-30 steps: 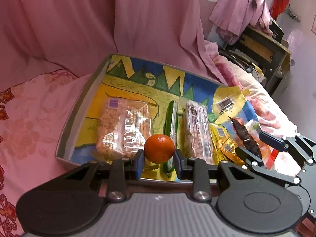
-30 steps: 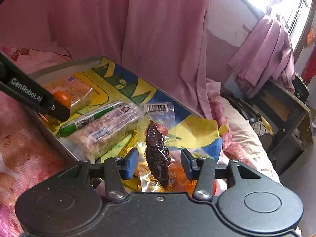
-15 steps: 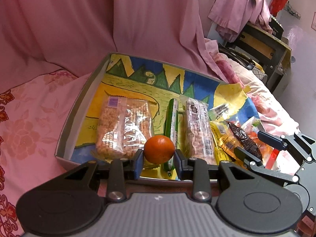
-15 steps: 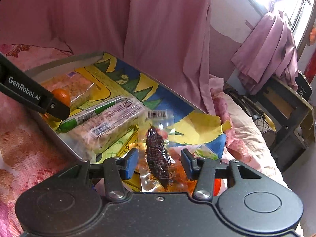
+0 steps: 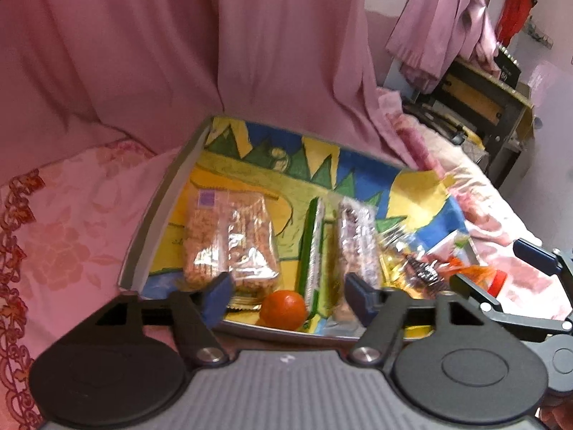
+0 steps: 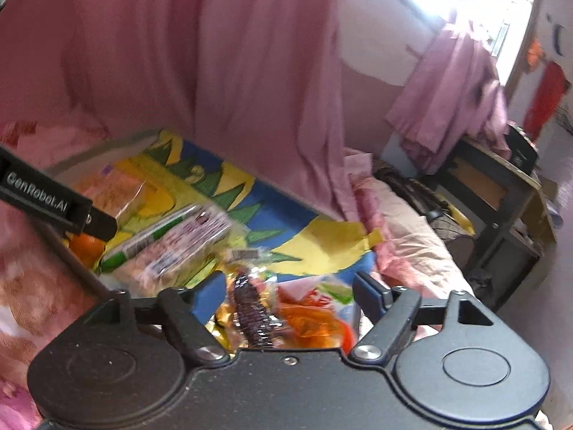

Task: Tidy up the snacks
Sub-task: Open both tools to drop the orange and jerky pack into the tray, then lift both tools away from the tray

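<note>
Left wrist view: the left gripper (image 5: 288,299) is opening its jaws, which a second ago pinched the orange (image 5: 283,310). The fruit now lies free between the spread pads, touching neither, at the near edge of the tray (image 5: 143,251), just left of the green stick snack (image 5: 311,251) and near the rice-cake pack (image 5: 229,243). I judge that placement finished.

Right wrist view: the right gripper (image 6: 288,295) is opening too, letting go of the dark dried-snack packet (image 6: 252,313) it held before. The packet rests between the parted jaws on the crinkly wrappers (image 6: 308,319) at the tray's near right end. Both hands seem free for the next snack.
</note>
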The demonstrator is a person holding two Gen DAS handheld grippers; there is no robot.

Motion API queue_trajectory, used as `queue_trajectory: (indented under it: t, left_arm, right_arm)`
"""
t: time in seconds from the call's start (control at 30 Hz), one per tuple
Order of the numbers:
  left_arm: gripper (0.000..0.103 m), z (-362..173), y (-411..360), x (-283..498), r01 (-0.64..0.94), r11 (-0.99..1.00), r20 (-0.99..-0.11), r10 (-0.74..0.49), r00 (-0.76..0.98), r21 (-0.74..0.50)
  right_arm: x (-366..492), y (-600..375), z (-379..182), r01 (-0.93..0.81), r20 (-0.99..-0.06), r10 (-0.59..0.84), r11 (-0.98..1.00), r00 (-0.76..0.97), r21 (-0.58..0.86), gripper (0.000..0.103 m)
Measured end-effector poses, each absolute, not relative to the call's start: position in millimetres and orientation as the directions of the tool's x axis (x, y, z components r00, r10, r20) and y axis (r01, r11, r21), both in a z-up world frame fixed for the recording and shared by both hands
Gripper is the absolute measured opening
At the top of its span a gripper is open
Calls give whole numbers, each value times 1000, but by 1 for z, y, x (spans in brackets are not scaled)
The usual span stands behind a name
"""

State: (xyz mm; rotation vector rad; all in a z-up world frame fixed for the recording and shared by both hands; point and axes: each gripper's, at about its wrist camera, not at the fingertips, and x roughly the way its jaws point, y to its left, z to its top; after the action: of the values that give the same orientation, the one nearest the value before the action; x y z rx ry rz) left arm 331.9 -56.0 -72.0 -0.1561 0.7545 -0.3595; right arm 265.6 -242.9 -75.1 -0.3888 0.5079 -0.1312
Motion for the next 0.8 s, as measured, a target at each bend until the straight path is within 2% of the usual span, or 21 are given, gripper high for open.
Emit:
queue_trajectory:
  t: [0.1,0.2,0.37,0.8]
  left_arm:
    - [97,-58,-55,321,252,933,-607,-358,709,-256]
    - [102,-44,-53,310,233,943,-573,-329,750,-236]
    - [102,-28,-50,285,222,953,-536,-299,789,-204]
    - [103,-2,-51,200,265,959,-481,-281,831,-103]
  right_arm:
    - [251,-249,-61,54,-439,-222,930,871,-363,93]
    - [236,-252,-46,76,-418,-225,936,880,-344,96]
    - [210,-258,-22,112,-405,-212,960,890,-256,101]
    - [132,-260,4,112,-402,-163,983,901,-148,102]
